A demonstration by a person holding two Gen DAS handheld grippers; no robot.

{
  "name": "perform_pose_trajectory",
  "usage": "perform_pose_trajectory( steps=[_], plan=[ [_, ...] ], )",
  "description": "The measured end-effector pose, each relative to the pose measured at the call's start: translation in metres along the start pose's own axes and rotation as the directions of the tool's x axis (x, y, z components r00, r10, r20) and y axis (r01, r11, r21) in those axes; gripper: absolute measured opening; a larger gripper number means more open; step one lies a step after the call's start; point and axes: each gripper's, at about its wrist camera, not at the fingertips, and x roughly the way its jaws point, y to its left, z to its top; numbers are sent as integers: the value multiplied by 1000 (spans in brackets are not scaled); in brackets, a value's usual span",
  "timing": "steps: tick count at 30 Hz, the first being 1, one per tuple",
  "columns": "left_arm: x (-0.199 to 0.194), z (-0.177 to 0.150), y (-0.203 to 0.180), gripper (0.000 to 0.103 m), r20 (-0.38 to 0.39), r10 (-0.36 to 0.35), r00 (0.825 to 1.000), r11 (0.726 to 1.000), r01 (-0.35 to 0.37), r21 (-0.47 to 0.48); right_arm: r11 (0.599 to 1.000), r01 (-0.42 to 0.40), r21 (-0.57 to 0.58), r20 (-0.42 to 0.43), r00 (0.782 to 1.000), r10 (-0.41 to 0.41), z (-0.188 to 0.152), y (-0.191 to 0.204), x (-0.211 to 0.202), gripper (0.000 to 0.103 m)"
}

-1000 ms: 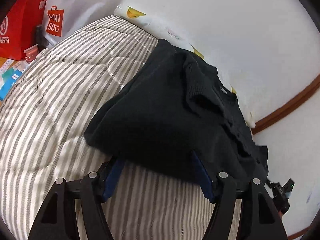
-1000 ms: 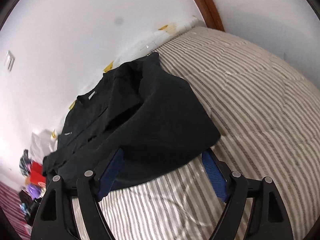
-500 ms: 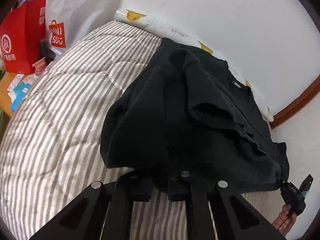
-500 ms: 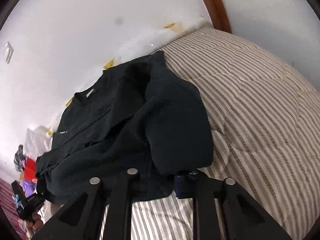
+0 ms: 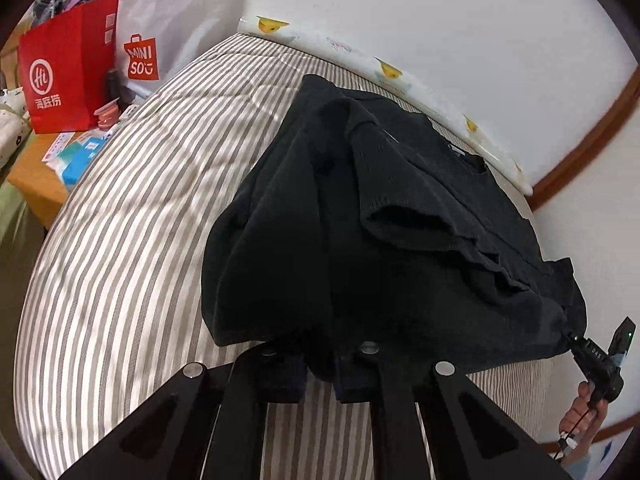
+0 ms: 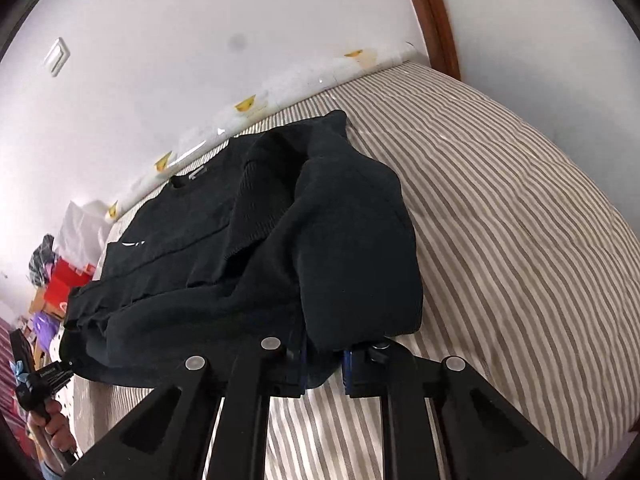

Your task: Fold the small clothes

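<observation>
A black knit sweater (image 5: 392,240) lies on the striped bed (image 5: 140,220), sleeves folded in over its body, collar towards the wall. My left gripper (image 5: 322,376) is shut on the sweater's near hem at one corner and lifts it off the bed. My right gripper (image 6: 324,368) is shut on the hem at the other corner of the sweater (image 6: 280,248). The hem hangs between the two grippers. The other gripper shows at the edge of each view, right (image 5: 596,360) and left (image 6: 36,384).
A white wall runs along the bed's far side, with a duck-print sheet edge (image 5: 388,72). A red paper bag (image 5: 68,76) and a white Miniso bag (image 5: 160,28) stand by the bed's end. A wooden side table (image 5: 40,168) holds small items. A brown door frame (image 6: 436,20) stands by the bed.
Both grippers went from open around the hem to shut on it. They have since lifted the hem, so the near part of the sweater bunches up.
</observation>
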Motion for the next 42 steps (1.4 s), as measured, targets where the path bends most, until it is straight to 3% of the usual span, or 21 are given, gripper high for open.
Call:
perform_pose_trajectory(
  steps=[6, 11, 15, 18, 20, 26, 32, 42],
  plan=[
    [-13, -30, 2, 10, -9, 1, 1000, 1000, -1, 20, 999, 31, -33, -8, 999, -31, -32, -9, -26, 13],
    [-20, -40, -1, 21, -49, 16, 999, 997, -12, 78, 992, 101, -75, -49, 993, -105, -42, -13, -38, 21],
    [-43, -50, -20, 30, -16, 14, 1000, 981, -10, 195, 986, 127, -111, 24, 992, -125, -38, -4, -69, 21],
    [-59, -47, -33, 37, 24, -37, 999, 970, 30, 241, 975, 132, -177, 91, 989, -117, -33, 17, -83, 27],
    [-64, -41, -39, 40, 44, -65, 997, 968, 52, 245, 969, 107, -223, 90, 992, -88, -29, 34, -77, 27],
    [-46, -20, -52, 40, 53, -60, 997, 973, 47, 227, 960, 64, -271, 13, 998, -63, -26, 59, -26, 23],
    [-25, -16, -57, 39, 41, -24, 999, 969, 13, 248, 959, 94, -267, -51, 992, -111, -30, 50, 13, 16],
    [-5, -4, -65, 39, 28, 21, 999, 958, -28, 286, 941, 90, -326, 6, 996, -93, -23, 60, -13, 14]
  ],
)
